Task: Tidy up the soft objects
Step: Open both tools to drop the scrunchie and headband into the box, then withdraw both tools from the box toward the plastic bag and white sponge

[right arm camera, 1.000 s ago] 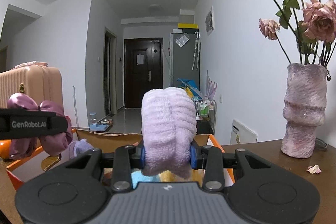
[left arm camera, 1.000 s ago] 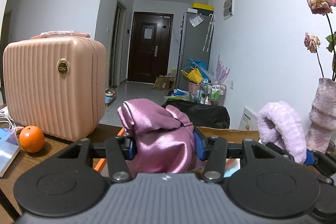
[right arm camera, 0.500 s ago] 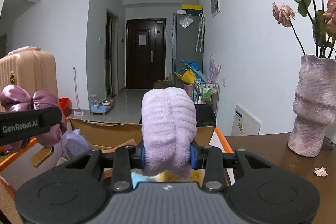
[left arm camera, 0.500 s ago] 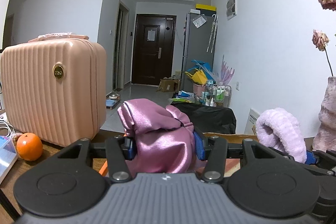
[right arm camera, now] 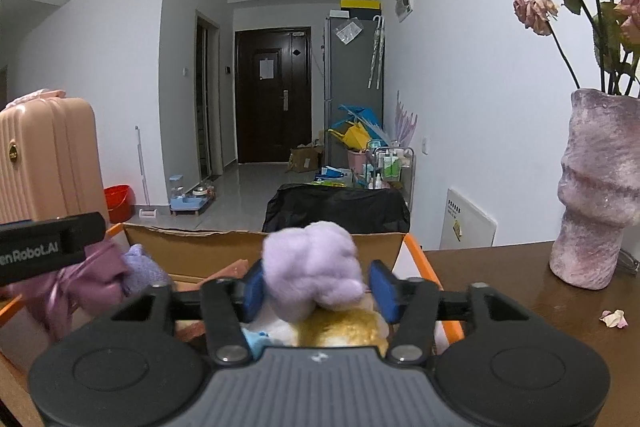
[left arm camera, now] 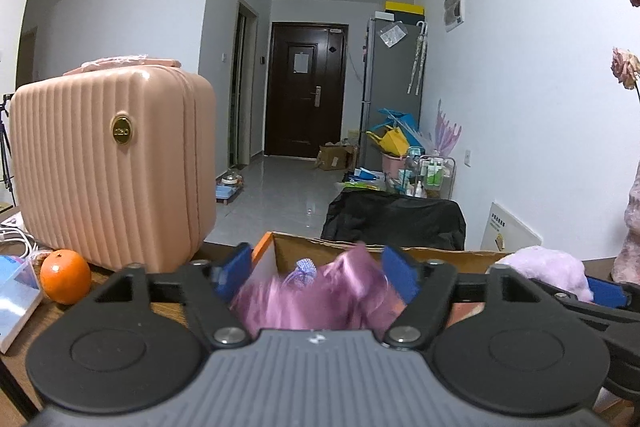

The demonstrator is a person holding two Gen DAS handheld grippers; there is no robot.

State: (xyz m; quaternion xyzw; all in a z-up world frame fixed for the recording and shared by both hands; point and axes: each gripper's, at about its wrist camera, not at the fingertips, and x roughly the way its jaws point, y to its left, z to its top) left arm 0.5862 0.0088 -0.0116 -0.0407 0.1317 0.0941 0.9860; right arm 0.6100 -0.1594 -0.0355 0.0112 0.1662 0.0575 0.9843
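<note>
Left tool (left arm camera: pixel 316 277): jaws apart, having just been opening; the pink satin pouch (left arm camera: pixel 316 301) lies between the blue pads (left arm camera: pixel 400 277), blurred and sunk low, with both pads standing clear of it, so it reads as released. Right tool (right arm camera: pixel 316 287): jaws likewise apart after just opening; the lilac fleece bundle (right arm camera: pixel 316 269) sits between its pads (right arm camera: pixel 384 291), a gap showing on the right side, contact on the left side uncertain. Landmark: the cardboard box (right arm camera: pixel 208 247) with orange edging, open-topped, on the wooden counter (right arm camera: pixel 500 279). Both soft items lie directly ahead of and below their tools, inside the box's mouth; the pouch toward the box's left wall, beside a small lavender knit piece (left arm camera: pixel 304 269), the fleece toward its right wall, above a yellow plush item (right arm camera: pixel 340 325). Neither item shows a clear long axis. Judged next move: each tool draws back from the box, away from its far wall. Outside the box: pink case (left arm camera: pixel 112 163) and orange (left arm camera: pixel 65 275) to its left, vase (right arm camera: pixel 596 187) to its right.
</note>
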